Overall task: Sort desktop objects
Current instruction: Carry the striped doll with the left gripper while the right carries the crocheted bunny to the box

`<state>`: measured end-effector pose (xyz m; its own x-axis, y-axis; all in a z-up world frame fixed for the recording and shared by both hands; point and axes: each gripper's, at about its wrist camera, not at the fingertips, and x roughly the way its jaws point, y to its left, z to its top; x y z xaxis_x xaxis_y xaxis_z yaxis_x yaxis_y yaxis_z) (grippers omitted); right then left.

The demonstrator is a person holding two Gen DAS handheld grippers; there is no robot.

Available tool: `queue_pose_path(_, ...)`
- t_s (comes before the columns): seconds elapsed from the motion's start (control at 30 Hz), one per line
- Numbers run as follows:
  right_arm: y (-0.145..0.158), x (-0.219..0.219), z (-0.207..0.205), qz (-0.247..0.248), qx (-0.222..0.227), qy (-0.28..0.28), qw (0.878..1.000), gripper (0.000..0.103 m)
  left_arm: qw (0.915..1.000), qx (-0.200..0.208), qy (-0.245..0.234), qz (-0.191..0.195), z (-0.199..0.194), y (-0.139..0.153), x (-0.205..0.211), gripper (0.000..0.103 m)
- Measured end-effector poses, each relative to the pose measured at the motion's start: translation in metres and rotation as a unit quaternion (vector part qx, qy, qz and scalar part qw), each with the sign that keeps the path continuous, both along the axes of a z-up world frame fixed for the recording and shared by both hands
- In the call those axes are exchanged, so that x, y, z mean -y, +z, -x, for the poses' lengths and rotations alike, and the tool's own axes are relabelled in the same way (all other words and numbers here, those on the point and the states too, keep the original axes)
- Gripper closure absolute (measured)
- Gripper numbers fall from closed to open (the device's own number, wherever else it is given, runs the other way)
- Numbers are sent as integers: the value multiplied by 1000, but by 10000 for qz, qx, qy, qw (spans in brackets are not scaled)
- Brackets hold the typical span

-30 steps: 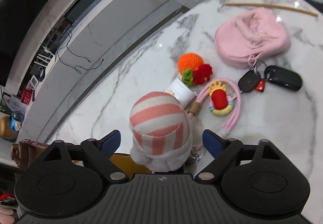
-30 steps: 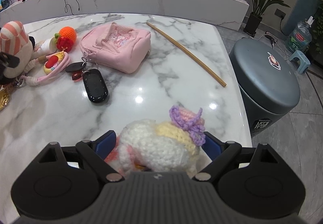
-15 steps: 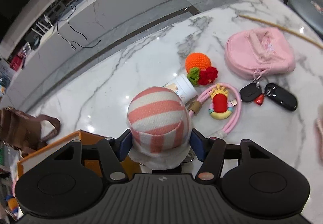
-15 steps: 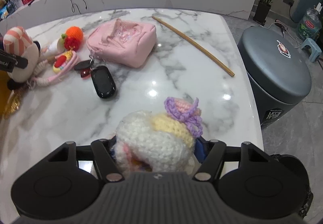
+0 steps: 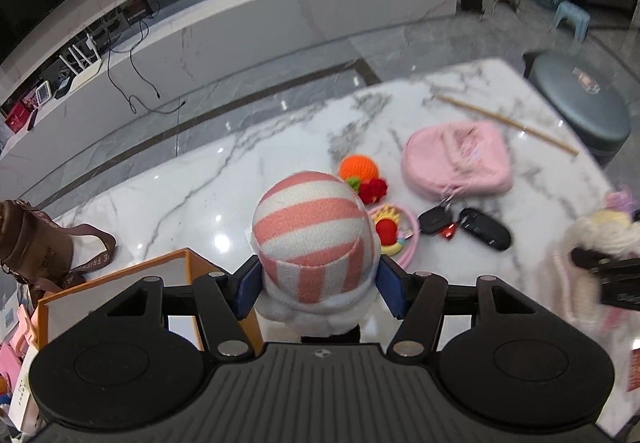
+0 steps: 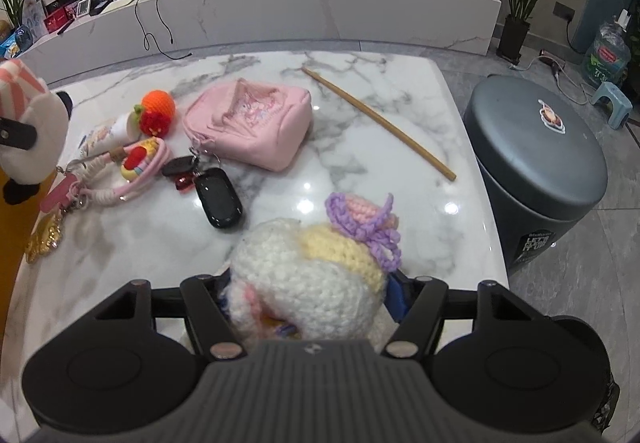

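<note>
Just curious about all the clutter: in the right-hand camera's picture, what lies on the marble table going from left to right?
Gold charm → pink cord → orange ball → black key fob → pink pouch → wooden stick.

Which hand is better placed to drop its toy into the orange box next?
Left. The left gripper, shut on the striped plush, hangs right beside the orange box. The right gripper holds the crochet doll near the table's opposite edge.
</note>
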<state>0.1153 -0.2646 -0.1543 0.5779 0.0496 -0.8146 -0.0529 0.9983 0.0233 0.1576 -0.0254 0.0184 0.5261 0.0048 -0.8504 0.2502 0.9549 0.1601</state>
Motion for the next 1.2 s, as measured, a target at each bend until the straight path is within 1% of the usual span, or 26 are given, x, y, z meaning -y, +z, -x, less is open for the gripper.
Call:
queue_pose_path(0.2, 12, -12, 2, 129, 125, 32, 9998, 35, 9985, 269, 48, 474, 26, 39, -21, 33)
queue_pose_path(0.37, 24, -29, 5, 248, 288, 111, 9992, 35, 9933, 617, 224, 954, 59, 66, -52, 33)
queue_pose_path(0.53, 34, -53, 12, 408, 425, 324, 9977, 35, 9854, 872, 455, 1389, 85, 80, -92, 33)
queue_pose_path(0.67, 53, -82, 22, 413, 687, 566, 9952, 35, 9801, 920, 655, 1633, 98, 83, -126, 33)
queue_pose_path(0.73, 65, -100, 29, 358, 855, 712, 9931, 35, 9793, 904, 750, 1651, 100, 82, -143, 32)
queue_pose_path(0.8, 76, -119, 35, 281, 1010, 883, 9906, 35, 9796, 897, 846, 1586, 102, 80, -156, 32)
queue_pose_path(0.9, 92, -153, 45, 130, 1288, 1230, 9839, 35, 9793, 836, 983, 1559, 107, 71, -178, 32)
queue_pose_path(0.97, 104, -177, 51, -35, 1469, 1490, 9779, 35, 9792, 743, 1067, 1555, 109, 64, -192, 32)
queue_pose_path(1.07, 120, -210, 63, -289, 1704, 1877, 9669, 35, 9801, 671, 1189, 1442, 117, 55, -208, 32)
queue_pose_path(1.2, 132, -251, 78, -543, 1896, 2357, 9516, 35, 9792, 607, 1313, 1420, 125, 49, -227, 32)
